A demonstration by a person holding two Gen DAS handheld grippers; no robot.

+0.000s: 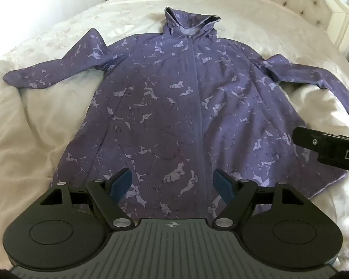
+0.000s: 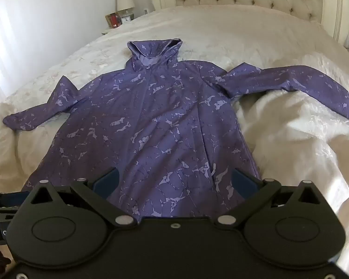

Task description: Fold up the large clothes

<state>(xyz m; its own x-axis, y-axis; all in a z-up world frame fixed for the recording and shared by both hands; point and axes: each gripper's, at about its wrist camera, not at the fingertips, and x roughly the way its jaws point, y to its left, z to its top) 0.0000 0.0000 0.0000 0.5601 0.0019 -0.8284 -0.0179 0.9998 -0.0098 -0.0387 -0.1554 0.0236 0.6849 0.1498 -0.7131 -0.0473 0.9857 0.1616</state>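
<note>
Both tongs hover level over the hem, aimed at 12 o'clock toward the hood. Purple hooded jacket [image 1: 193,107] lies flat, front up, on cream bed [image 1: 58,121], sleeves out at 9 and 3; lamp [image 2: 125,1] at 11. Left tongs [image 1: 173,182] and right tongs [image 2: 174,181] spread wide, gripping nothing.
</note>
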